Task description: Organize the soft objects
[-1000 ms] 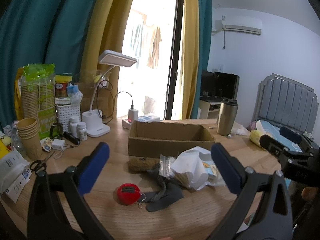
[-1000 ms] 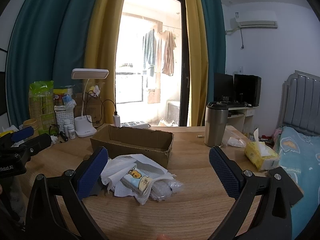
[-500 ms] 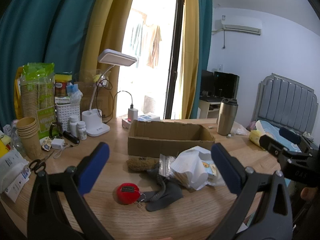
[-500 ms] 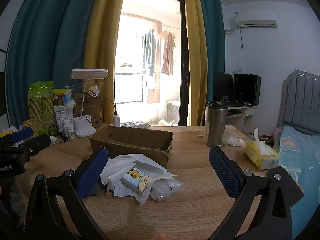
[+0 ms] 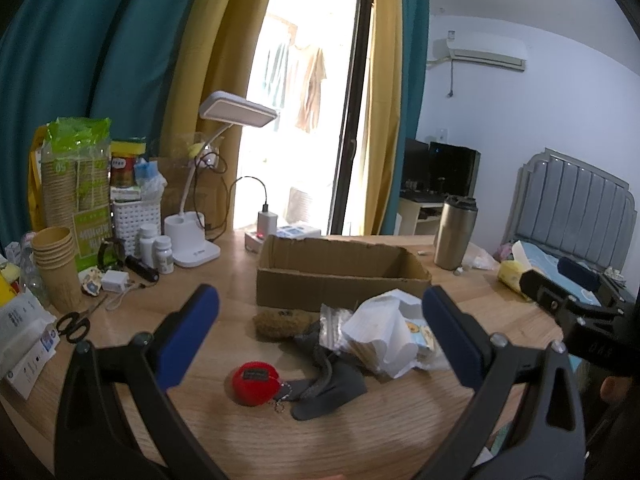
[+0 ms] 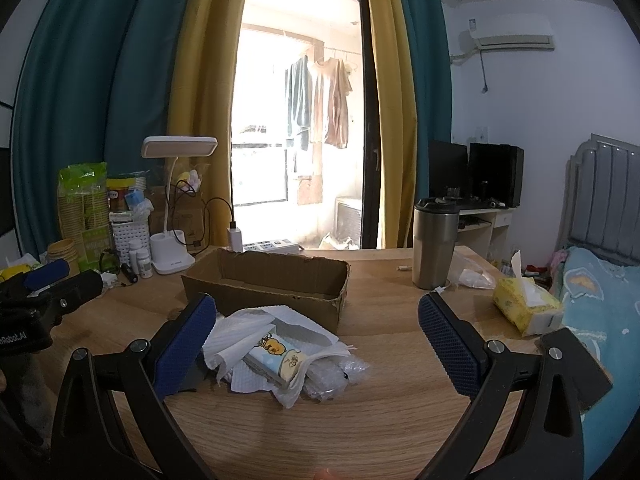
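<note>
Both sets of fingers spread wide, empty: left gripper [image 5: 320, 340], right gripper [image 6: 316, 344]. Nearest on table [image 5: 360, 432]: red pouch [image 5: 254, 382], grey cloth [image 5: 330, 380], white tissue pile [image 6: 276, 344]. Beyond, touching pile: open cardboard box [image 6: 268, 286].

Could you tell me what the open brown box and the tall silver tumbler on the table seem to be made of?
The open brown box looks like matte corrugated cardboard, given its torn, ragged rim. The tall silver tumbler appears to be brushed stainless steel with a dull sheen, topped by a dark, probably plastic lid.
</note>
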The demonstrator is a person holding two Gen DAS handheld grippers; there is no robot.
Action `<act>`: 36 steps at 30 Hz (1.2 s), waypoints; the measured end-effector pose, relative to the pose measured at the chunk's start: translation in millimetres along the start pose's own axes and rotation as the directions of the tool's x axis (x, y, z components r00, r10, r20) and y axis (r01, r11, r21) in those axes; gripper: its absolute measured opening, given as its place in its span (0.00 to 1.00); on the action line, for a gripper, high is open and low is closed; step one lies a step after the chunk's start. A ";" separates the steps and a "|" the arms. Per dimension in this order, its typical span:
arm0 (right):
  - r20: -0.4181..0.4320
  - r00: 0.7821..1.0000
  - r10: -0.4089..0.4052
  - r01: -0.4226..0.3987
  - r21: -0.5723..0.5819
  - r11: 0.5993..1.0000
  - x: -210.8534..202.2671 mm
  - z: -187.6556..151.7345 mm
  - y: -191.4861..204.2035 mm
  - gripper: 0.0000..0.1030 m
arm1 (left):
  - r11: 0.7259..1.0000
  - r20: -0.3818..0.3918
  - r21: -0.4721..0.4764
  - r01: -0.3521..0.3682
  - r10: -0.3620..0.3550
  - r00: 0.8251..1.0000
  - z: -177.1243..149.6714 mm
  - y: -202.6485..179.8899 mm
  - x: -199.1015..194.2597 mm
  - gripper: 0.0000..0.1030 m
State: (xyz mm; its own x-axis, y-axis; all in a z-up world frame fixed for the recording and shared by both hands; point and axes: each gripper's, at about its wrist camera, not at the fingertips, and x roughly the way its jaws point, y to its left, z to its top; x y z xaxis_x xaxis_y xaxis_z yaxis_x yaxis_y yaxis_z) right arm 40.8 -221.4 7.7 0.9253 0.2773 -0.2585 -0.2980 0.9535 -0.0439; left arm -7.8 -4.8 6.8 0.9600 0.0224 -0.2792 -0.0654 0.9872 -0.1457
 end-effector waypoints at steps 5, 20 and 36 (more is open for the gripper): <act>-0.020 1.000 -0.001 0.001 0.009 1.000 7.1 -2.3 -1.2 1.00 | 1.000 -0.018 -0.002 -0.011 0.011 1.000 -2.6 5.4 4.8 0.99; -0.126 0.992 -0.005 0.008 0.022 1.000 46.3 -16.4 -8.2 1.00 | 0.994 -0.167 0.008 -0.109 0.109 0.980 -25.4 31.2 51.2 0.99; -0.242 0.969 0.046 -0.035 0.051 0.998 93.3 -24.8 -15.4 0.99 | 0.985 -0.335 0.048 -0.165 0.172 0.926 -48.5 53.4 91.8 0.99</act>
State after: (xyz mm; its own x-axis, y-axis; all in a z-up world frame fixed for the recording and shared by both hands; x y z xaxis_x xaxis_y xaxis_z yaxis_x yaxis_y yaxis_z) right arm 125.8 -213.1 -39.6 0.8263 0.2843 -0.4863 -0.3177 0.9481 0.0145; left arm 63.6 42.3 -72.6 0.7869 0.1374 -0.6016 -0.2100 0.9763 -0.0516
